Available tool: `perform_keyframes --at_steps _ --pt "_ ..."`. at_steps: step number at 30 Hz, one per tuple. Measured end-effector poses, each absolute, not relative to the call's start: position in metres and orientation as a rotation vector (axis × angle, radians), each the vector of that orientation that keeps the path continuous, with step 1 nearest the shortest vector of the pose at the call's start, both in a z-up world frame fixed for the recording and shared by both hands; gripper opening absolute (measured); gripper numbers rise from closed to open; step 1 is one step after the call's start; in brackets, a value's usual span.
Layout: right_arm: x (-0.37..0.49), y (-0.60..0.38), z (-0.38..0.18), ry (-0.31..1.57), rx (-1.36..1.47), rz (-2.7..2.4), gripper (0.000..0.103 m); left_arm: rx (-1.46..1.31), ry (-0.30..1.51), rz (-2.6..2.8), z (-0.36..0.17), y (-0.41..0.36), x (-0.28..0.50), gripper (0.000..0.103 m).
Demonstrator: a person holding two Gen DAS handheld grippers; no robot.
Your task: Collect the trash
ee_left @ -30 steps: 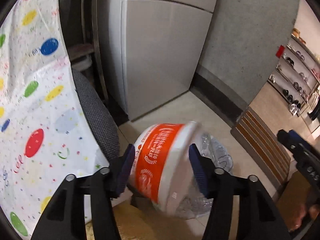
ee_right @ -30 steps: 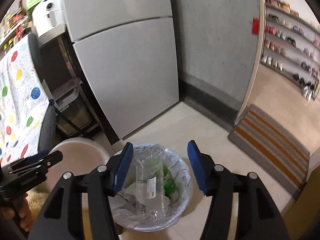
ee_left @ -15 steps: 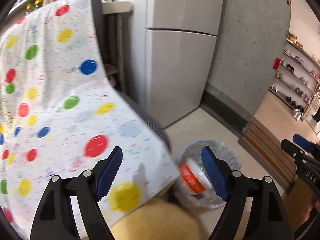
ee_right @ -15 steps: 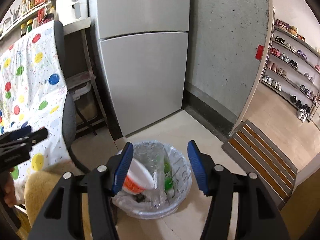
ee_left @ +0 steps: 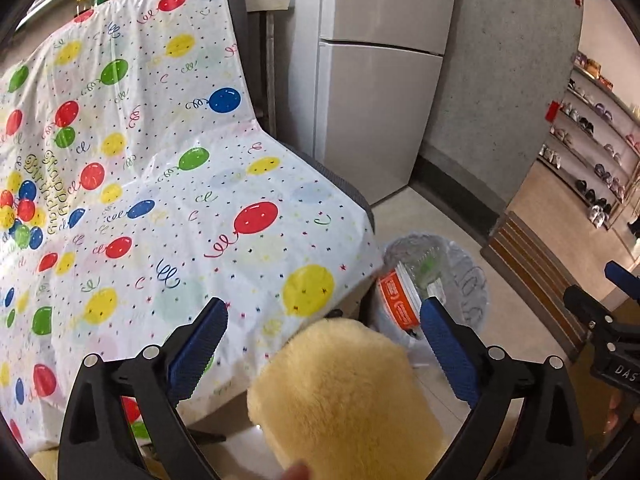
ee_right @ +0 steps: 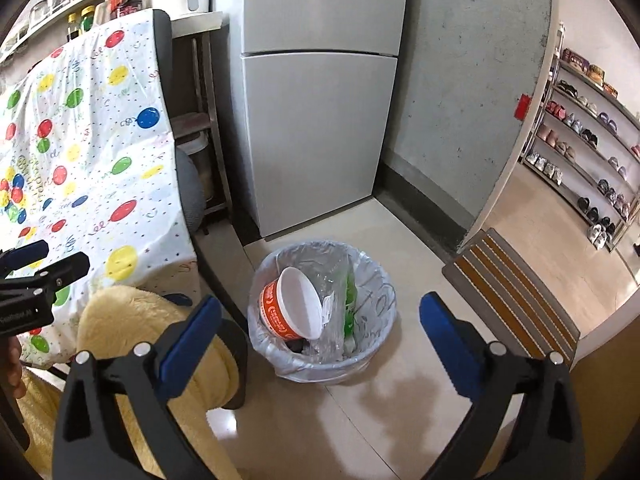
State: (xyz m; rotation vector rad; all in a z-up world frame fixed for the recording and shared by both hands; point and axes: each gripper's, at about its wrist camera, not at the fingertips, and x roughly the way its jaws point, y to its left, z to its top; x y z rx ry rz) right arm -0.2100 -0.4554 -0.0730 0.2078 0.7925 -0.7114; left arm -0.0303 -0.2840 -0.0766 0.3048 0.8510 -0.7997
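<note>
your left gripper [ee_left: 322, 338] and right gripper [ee_right: 320, 320] have both just spread their jaws wide, with nothing between them. the orange noodle cup [ee_right: 290, 309] lies tilted in the lined trash bin [ee_right: 374, 280], ahead of your right gripper, beside a crumpled clear bottle [ee_right: 334, 300].

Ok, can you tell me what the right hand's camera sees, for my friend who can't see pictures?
A small trash bin lined with a clear bag stands on the tiled floor, holding an orange-and-white noodle bowl tipped on its side and a clear plastic bottle. The right gripper hangs above it, open and empty. A balloon-print cloth covers a chair on the left, and a grey fridge stands behind.
</note>
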Motion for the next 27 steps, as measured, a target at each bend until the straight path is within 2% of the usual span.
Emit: perform_keyframes --at_steps 10,27 --pt "-0.22 -0.438 -0.042 0.758 0.172 -0.673 0.097 0.309 0.821 -0.739 -0.045 -0.267 -0.053 0.096" --pt "-0.21 -0.43 -0.049 0.781 0.166 -0.648 0.097 0.298 0.818 -0.68 -0.042 -0.253 -0.046 0.096"
